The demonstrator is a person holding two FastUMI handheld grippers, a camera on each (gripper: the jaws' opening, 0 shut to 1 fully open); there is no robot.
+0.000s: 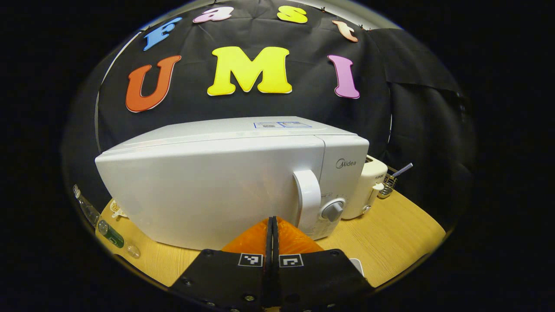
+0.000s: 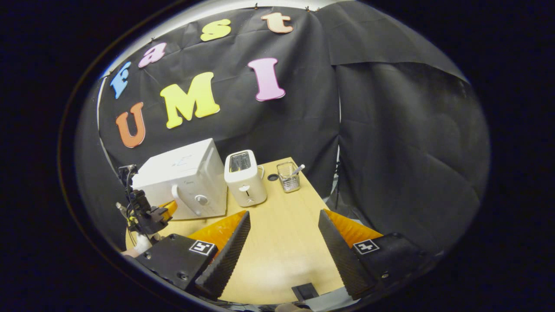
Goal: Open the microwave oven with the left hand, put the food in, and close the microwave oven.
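A: While the left gripper (image 1: 272,225) hangs just short of the microwave oven (image 1: 217,186), how do its jaws stand?

B: Pressed together, nothing between them. They point at the door front, a little left of the upright handle (image 1: 308,197). In the right gripper view the same tool (image 2: 151,216) sits at the near left of the bench (image 2: 282,242), close to the oven's front.

A: And the right gripper (image 2: 284,242)?

B: Jaws wide apart over bare bench, well away from the appliances and holding nothing. I cannot pick out any food from here.

A: Where does the oven sit?

B: At the far left of the bench, door closed, with the round dial (image 1: 332,211) just right of the handle. A toaster (image 2: 245,177) stands just beside it on the right, and farther right and back a small wire basket (image 2: 289,177) holds a utensil.

A: How will the door handle?

B: My guess is stiff and smooth: a rigid plastic bar that could slip under a light pinch. The body looks heavy enough to stay put, though a hard tug might drag it. I would part the jaws, close them across the handle's middle, and pull outward evenly.
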